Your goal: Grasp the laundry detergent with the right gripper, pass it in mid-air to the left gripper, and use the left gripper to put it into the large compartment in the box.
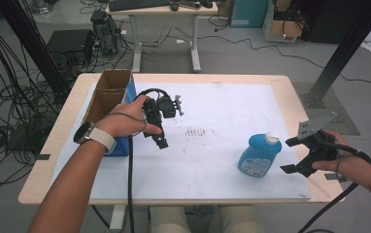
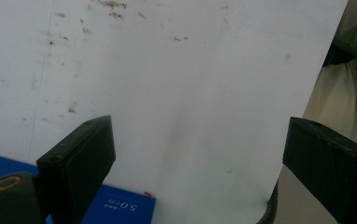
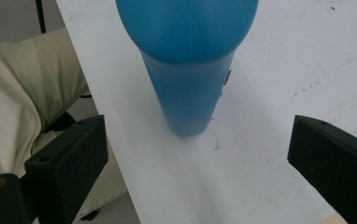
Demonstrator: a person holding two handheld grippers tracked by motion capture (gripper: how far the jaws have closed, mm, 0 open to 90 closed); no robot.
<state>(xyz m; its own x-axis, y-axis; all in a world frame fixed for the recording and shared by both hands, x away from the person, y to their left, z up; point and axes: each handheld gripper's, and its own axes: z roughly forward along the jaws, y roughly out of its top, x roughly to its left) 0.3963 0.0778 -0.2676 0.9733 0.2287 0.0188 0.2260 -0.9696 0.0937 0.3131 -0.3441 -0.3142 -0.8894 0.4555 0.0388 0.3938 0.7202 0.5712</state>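
A blue bottle (image 1: 260, 154) with a white cap stands on the white sheet (image 1: 212, 155) at the right front. My right gripper (image 1: 290, 155) is just to its right, open, jaws pointing at it and clear of it. In the right gripper view the bottle (image 3: 190, 70) stands ahead of the open right gripper (image 3: 197, 135), beyond the fingertips. My left gripper (image 1: 160, 121) hangs over the sheet beside an open blue cardboard box (image 1: 110, 94). In the left gripper view the left gripper (image 2: 200, 135) is open over bare sheet, with nothing between the jaws.
The blue box (image 2: 120, 205) shows at the lower left behind the left jaw. A patch of dark scuff marks (image 1: 195, 131) lies mid-sheet. The person's trousers (image 3: 22, 93) sit past the table's front edge. A desk (image 1: 164, 14) and cables stand beyond the table.
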